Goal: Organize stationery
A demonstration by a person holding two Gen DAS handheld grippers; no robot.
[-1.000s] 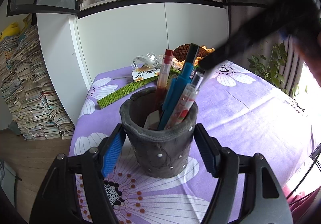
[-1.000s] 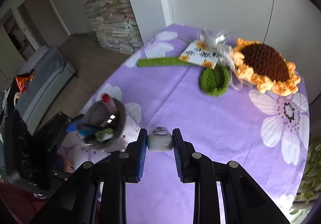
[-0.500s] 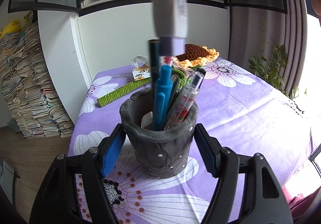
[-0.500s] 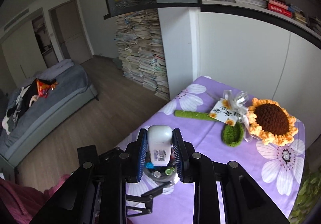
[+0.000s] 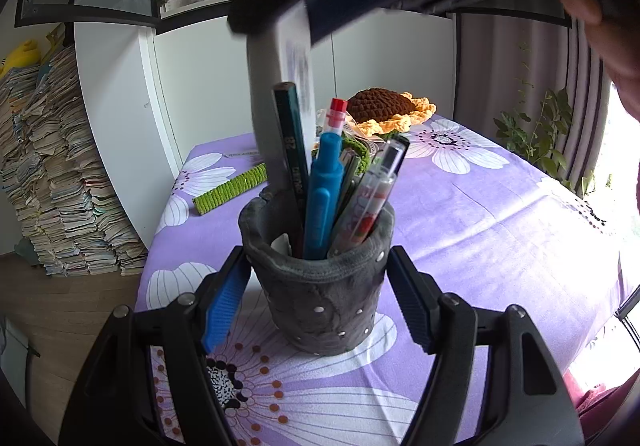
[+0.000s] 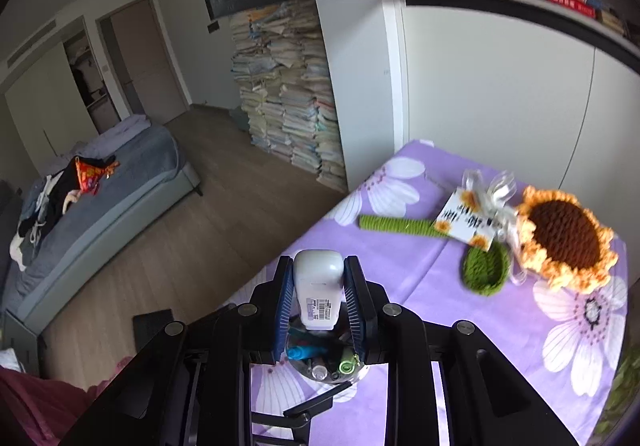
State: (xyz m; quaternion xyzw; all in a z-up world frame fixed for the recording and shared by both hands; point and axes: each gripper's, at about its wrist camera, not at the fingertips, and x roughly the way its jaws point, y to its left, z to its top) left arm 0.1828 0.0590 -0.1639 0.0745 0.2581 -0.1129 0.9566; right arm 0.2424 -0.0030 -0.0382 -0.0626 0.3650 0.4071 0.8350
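A grey felt pen holder (image 5: 320, 286) stands on the purple flowered tablecloth (image 5: 500, 214), full of several pens and a green pencil (image 5: 290, 134). My left gripper (image 5: 318, 302) is around the holder, its blue pads beside both walls with small gaps. My right gripper (image 6: 319, 296) is shut on a white correction-tape dispenser (image 6: 320, 290) and holds it right above the holder (image 6: 324, 362), lower end among the pens. In the left wrist view the dispenser (image 5: 280, 86) is blurred and reaches down behind the pencil.
A crocheted sunflower (image 6: 560, 234), green crocheted stem (image 6: 396, 224), green crocheted leaf (image 6: 486, 272) and small card (image 6: 466, 220) lie at the table's far end. White cabinets and book stacks (image 6: 288, 94) stand beyond. A plant (image 5: 536, 130) is at the right.
My right gripper has brought the dispenser down from above the pens into the holder's mouth. The pencil and pens have shifted a little. My left gripper has stayed around the holder.
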